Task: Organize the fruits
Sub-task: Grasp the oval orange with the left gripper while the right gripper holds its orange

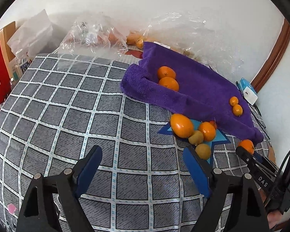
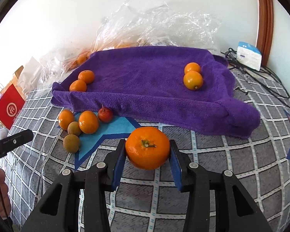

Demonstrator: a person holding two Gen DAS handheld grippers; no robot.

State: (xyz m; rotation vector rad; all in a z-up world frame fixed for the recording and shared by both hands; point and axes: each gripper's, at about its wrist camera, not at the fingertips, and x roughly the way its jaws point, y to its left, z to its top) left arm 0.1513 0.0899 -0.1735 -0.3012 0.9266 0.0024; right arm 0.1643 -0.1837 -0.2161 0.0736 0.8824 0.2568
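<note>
My right gripper [image 2: 147, 145] is shut on an orange mandarin [image 2: 147, 147], stem up, just above the checked cloth in front of the purple towel [image 2: 145, 81]. On the towel lie two mandarins [image 2: 82, 81] at its left end and two rounder oranges [image 2: 193, 77] at its right. A loose pile [image 2: 81, 125] of oranges, brown-green fruits and one small red fruit rests on a blue star patch. My left gripper [image 1: 142, 150] is open over bare cloth, left of that pile [image 1: 195, 133], with nothing between its fingers. The held mandarin [image 1: 246, 145] shows at its right.
Crumpled clear plastic bags [image 2: 154, 25] with more fruit lie behind the towel by the wall. A red paper bag [image 2: 8, 108] stands at the left. A white-and-blue box [image 2: 248, 55] and black cables [image 2: 261, 77] sit at the right, near a wooden frame.
</note>
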